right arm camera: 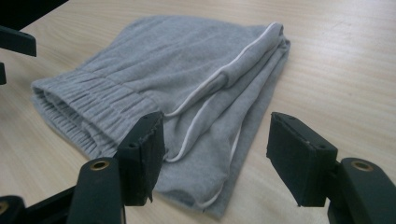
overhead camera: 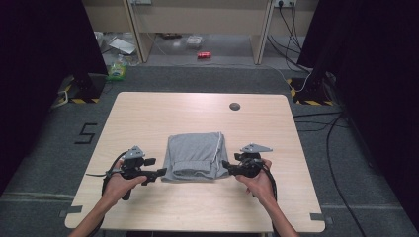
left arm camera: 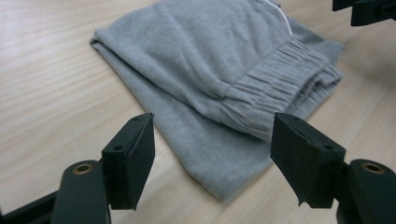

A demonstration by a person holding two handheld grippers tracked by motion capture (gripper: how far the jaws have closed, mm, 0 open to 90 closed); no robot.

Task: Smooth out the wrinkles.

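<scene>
A folded grey garment [overhead camera: 195,155] with a ribbed elastic band and a white cord lies on the middle of the wooden table [overhead camera: 148,113]. My left gripper [overhead camera: 162,172] stands open at the garment's near left corner [left arm camera: 224,182], jaws wide apart with nothing between them [left arm camera: 212,158]. My right gripper [overhead camera: 225,164] is open too, at the garment's near right edge [right arm camera: 210,154]. In the right gripper view the white cord [right arm camera: 243,53] runs along the fold, and the elastic band [right arm camera: 88,100] lies to the left. The band [left arm camera: 280,79] also shows in the left gripper view.
A dark round cap [overhead camera: 234,106] sits in the tabletop near the far edge. Beyond the table are a green item [overhead camera: 117,71] and a red can [overhead camera: 203,55] on the floor, black stands at both sides, and cables [overhead camera: 326,128] at the right.
</scene>
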